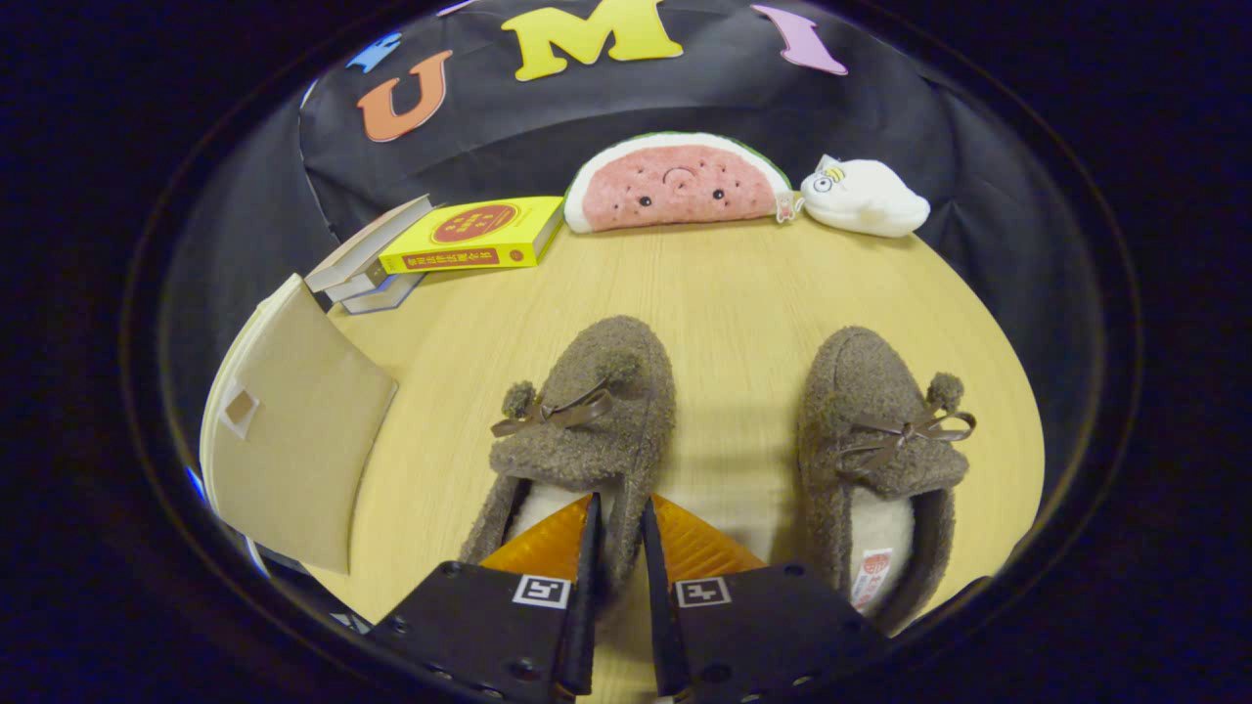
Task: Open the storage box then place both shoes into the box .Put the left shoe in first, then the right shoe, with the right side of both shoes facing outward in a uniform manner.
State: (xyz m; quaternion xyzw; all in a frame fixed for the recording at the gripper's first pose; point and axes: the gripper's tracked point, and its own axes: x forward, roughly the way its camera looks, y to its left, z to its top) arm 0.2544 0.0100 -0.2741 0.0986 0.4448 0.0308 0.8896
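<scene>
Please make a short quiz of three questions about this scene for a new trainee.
1. True or false: the gripper pinches the side wall of the left shoe.
2. What leans against the wall beyond the shoes? A) watermelon plush B) a cup
3. Complete: the yellow book lies on other ____.

Key: 1 true; 2 A; 3 books.
</scene>
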